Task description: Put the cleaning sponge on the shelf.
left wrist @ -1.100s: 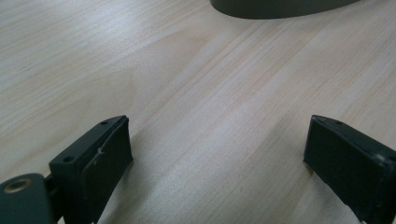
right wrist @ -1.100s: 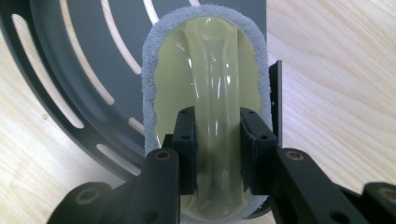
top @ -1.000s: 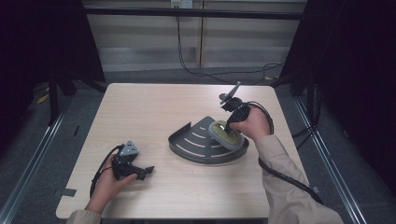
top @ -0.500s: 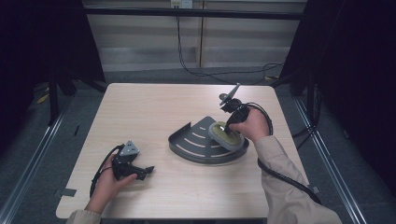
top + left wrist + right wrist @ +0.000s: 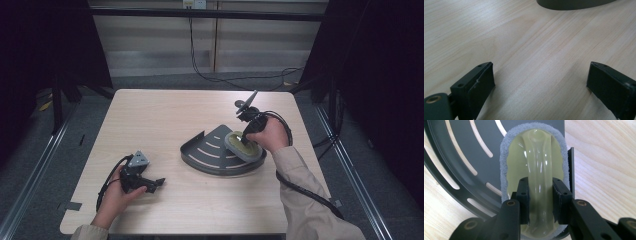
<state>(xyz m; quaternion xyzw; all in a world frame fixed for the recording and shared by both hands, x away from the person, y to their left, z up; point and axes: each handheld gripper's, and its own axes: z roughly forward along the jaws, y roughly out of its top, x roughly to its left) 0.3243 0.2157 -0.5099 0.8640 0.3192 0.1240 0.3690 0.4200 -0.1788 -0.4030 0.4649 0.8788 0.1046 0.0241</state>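
A dark grey quarter-round corner rack (image 5: 210, 152) (image 5: 461, 152) with curved slots lies on the table. On its right part rests an oval scrubber (image 5: 243, 146) (image 5: 535, 165) with a grey felt pad and a yellowish translucent handle. My right gripper (image 5: 248, 134) (image 5: 540, 203) points down at it, jaws shut on the handle's arch. My left gripper (image 5: 156, 183) (image 5: 540, 87) rests near the table's front left, jaws wide open over bare wood, nothing between them.
The light wooden table (image 5: 165, 115) has bare surface at the back and left. The rack's edge (image 5: 574, 3) shows at the top of the left gripper view. Cables (image 5: 300, 187) trail from both grippers. Dark floor and metal frame rails surround the table.
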